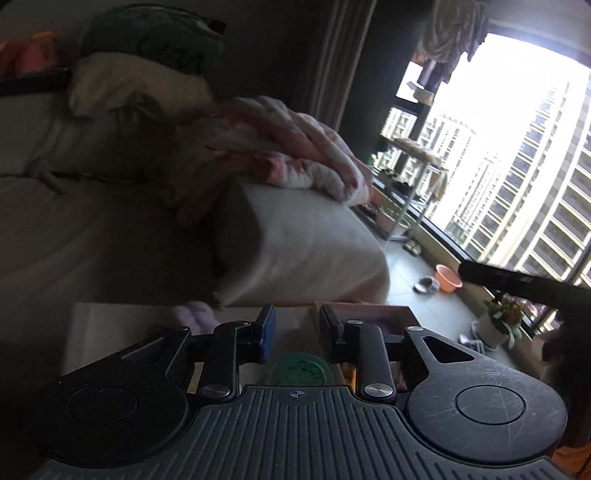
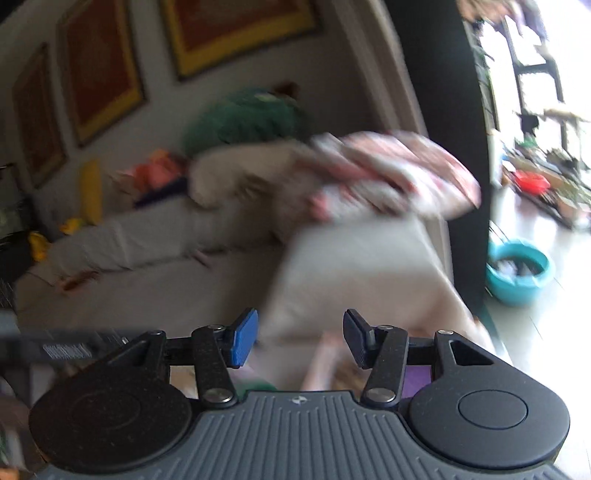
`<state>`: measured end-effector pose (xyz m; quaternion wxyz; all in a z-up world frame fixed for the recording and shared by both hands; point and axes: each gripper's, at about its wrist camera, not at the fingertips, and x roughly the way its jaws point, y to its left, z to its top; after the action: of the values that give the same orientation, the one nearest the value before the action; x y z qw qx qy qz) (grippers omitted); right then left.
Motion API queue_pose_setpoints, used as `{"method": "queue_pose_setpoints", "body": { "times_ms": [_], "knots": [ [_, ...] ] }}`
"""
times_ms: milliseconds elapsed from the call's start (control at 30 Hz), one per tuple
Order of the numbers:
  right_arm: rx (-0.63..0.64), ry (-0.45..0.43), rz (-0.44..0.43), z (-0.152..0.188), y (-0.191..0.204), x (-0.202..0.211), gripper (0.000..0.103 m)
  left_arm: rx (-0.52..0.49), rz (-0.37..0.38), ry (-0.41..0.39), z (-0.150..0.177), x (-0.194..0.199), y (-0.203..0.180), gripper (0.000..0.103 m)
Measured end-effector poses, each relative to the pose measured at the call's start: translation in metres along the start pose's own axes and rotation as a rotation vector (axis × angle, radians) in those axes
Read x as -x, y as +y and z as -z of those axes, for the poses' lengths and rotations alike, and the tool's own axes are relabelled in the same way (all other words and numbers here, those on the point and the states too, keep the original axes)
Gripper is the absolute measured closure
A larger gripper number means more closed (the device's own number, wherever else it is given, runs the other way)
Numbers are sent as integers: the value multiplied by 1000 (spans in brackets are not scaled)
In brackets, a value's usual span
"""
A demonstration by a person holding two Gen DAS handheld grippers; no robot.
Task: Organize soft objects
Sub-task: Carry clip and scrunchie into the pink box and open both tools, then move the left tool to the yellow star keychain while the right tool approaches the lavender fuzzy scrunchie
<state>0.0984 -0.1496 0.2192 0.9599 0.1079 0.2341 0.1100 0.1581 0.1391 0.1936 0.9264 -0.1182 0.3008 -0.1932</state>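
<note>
A pink patterned blanket (image 1: 280,147) (image 2: 391,173) lies bunched on the white sofa's armrest (image 1: 306,240) (image 2: 354,273). Behind it a cream pillow (image 1: 136,88) (image 2: 240,170) leans on the sofa back, with a green plush cushion (image 1: 155,40) (image 2: 247,118) on top. My left gripper (image 1: 297,317) hovers over a low table, its jaws a narrow gap apart with nothing between them. A green round thing (image 1: 303,371) and a purple soft item (image 1: 197,312) lie on the table below it. My right gripper (image 2: 300,321) is open and empty, facing the armrest. The right wrist view is blurred.
An open box (image 1: 369,314) sits on the low table. An orange basin (image 1: 448,277), a potted plant (image 1: 502,317) and a teal basin (image 2: 517,269) stand on the floor by the window. Orange and yellow items (image 2: 90,188) lie at the sofa's far end. Framed pictures (image 2: 236,29) hang above.
</note>
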Motion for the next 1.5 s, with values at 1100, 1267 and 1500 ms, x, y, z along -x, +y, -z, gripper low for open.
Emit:
{"method": "queue_pose_setpoints", "body": {
  "times_ms": [1100,1267,1500],
  "knots": [
    [53,787,-11,26,105,-324,24,268,11,43,44,-88,206,75],
    [45,812,13,38,100,-335,27,145,41,46,58,-94,195,75],
    [59,825,22,40,93,-329,31,38,44,129,63,-126,178,75]
  ]
}}
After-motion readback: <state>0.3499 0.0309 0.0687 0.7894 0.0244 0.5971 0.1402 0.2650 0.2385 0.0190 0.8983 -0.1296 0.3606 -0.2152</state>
